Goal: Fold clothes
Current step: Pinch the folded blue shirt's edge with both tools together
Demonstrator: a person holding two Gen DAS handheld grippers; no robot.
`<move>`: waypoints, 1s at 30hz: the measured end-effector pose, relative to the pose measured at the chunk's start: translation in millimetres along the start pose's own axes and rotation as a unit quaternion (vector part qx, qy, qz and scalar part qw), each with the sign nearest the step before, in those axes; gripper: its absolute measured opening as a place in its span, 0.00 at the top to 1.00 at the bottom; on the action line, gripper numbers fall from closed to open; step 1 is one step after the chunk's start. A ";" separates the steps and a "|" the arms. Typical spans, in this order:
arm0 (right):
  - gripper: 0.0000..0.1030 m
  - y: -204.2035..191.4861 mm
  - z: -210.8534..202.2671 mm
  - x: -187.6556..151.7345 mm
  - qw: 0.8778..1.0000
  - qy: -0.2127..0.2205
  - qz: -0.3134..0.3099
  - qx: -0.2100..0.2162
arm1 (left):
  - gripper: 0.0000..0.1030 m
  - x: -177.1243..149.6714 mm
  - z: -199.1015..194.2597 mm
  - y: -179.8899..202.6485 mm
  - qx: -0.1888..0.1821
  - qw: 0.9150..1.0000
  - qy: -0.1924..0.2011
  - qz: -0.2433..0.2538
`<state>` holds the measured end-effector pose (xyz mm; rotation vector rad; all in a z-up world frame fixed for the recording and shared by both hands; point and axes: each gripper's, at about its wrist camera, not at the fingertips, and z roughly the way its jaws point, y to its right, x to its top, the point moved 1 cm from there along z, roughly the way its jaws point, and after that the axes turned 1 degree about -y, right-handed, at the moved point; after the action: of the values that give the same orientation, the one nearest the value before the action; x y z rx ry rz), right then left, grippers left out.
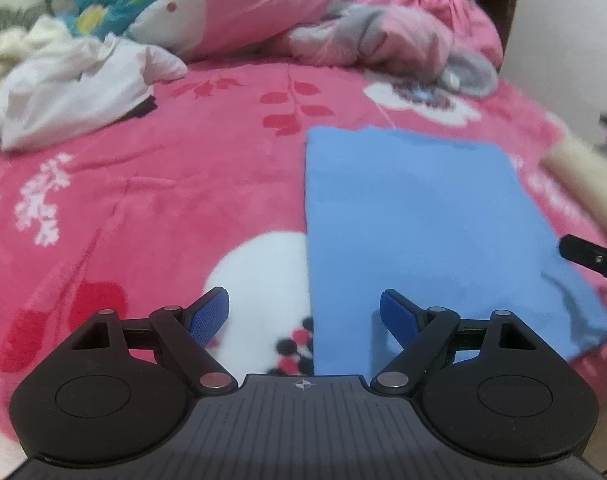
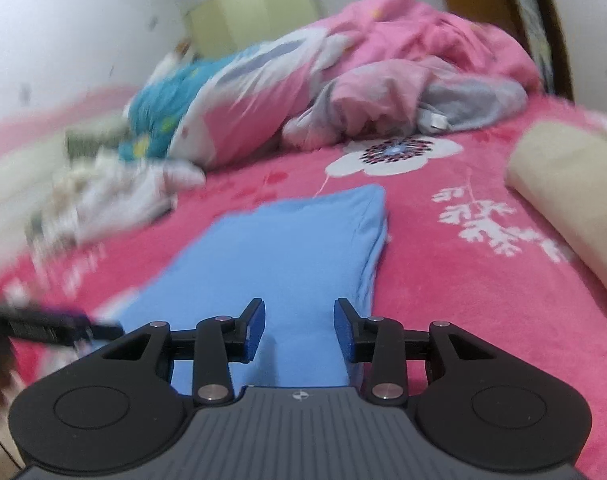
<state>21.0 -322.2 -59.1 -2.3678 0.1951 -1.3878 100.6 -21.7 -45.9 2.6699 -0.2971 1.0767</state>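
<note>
At upper left of the left wrist view we see a white garment pile [image 1: 67, 92] waiting, presumably unfolded. Lower down, our left gripper [image 1: 303, 316] hangs wide with nothing between its pads — straddling the left edge of the folded blue cloth [image 1: 423, 220], which lies flat at center right on the pink blanket [image 1: 163, 184]. Right wrist view: our right gripper [image 2: 299, 332] stands about half open, empty above the cloth — apparently letting go.
</note>
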 end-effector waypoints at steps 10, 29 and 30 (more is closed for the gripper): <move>0.58 62.0 29.7 27.0 0.984 -0.077 0.161 0.004 | 0.16 16.2 36.0 -23.9 -0.149 0.986 -0.025 -0.074; 0.62 89.2 155.7 81.9 0.955 -0.177 0.221 0.091 | 0.34 92.6 127.1 -26.6 -0.253 0.964 -0.055 -0.058; 0.63 89.1 159.8 83.1 0.955 -0.177 0.219 0.094 | 0.38 95.0 130.9 -26.5 -0.255 0.964 -0.053 -0.060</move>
<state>207.0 -388.2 -96.7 -2.1913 0.4342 -0.7304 260.2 -45.0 -74.6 2.2489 -0.3685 0.7027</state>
